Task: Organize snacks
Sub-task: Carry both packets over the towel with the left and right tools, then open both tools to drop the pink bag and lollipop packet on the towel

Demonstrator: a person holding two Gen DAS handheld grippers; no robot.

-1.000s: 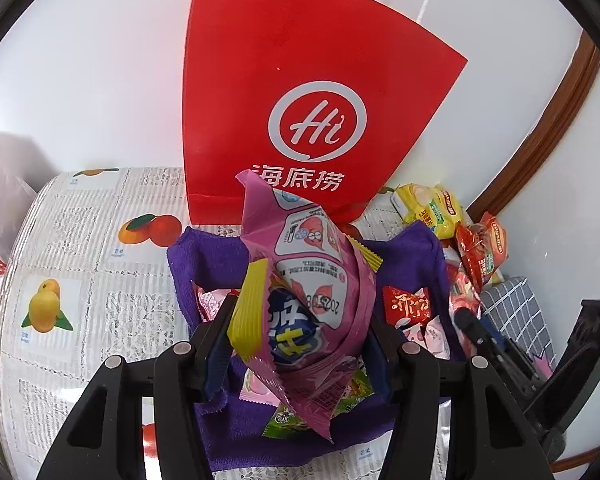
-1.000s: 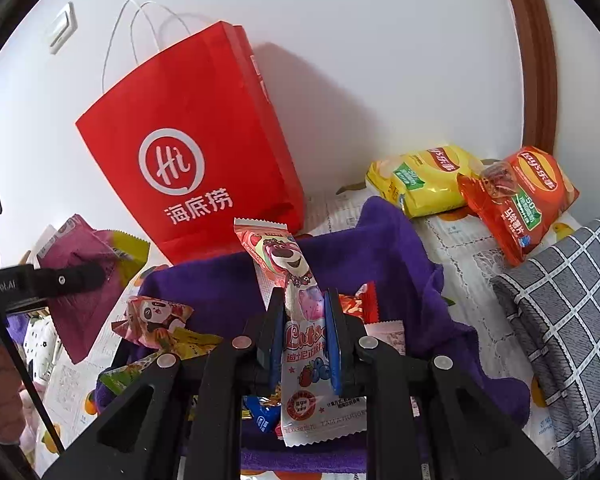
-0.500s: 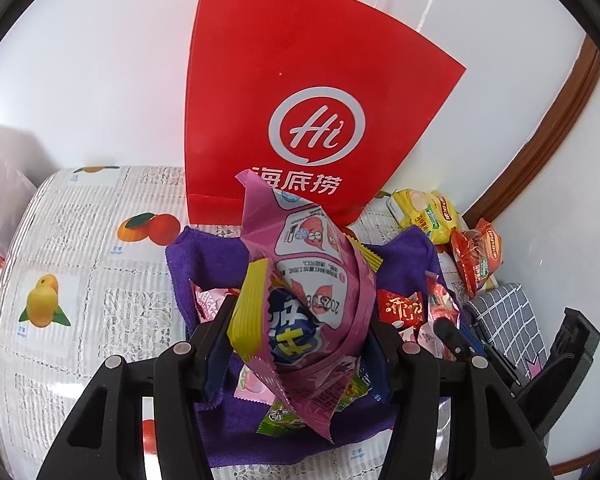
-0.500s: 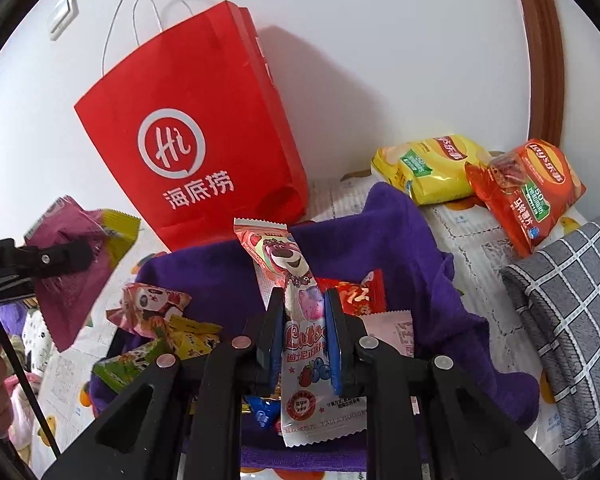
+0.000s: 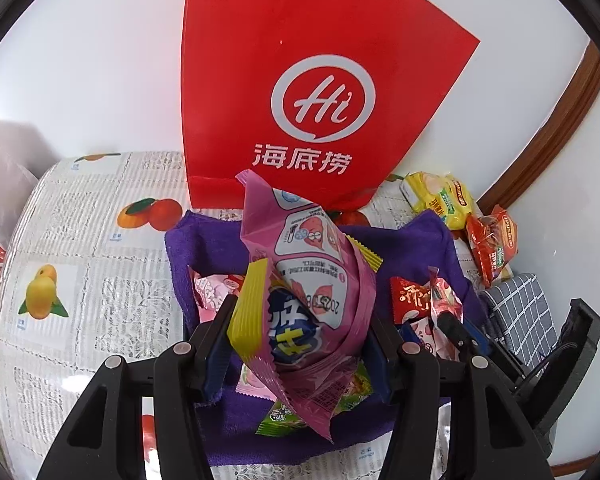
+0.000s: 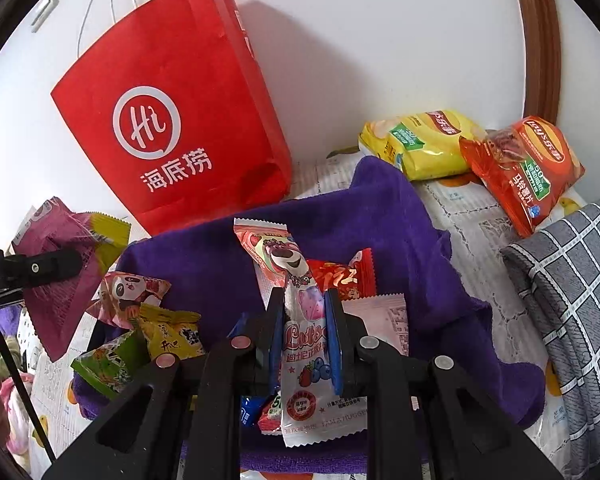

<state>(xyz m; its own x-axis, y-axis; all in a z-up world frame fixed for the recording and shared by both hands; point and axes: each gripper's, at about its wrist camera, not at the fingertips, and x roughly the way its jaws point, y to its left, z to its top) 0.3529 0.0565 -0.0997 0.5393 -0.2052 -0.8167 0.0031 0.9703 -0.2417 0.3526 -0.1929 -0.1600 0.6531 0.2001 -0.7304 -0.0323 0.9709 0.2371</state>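
Note:
My left gripper (image 5: 300, 312) is shut on a pink snack bag with yellow ends (image 5: 312, 280), held above a purple cloth (image 5: 204, 248) strewn with several small snack packets. My right gripper (image 6: 303, 300) is shut on a slim white-and-pink bear packet (image 6: 300, 320), just over the same purple cloth (image 6: 400, 232). In the right wrist view the left gripper and its pink snack bag (image 6: 56, 272) show at the left edge. A red paper bag (image 5: 312, 92) stands upright behind the cloth against the wall; the red paper bag (image 6: 172, 120) has white cord handles.
A yellow chip bag (image 6: 420, 144) and an orange chip bag (image 6: 528, 168) lie at the back right. A grey checked cloth (image 6: 572, 280) is folded at the right. The fruit-print tablecloth (image 5: 80, 260) stretches left of the purple cloth. A hand shows at the left edge.
The right gripper has sunk a little toward the purple cloth with its bear packet. The left gripper still holds the pink bag in about the same place.

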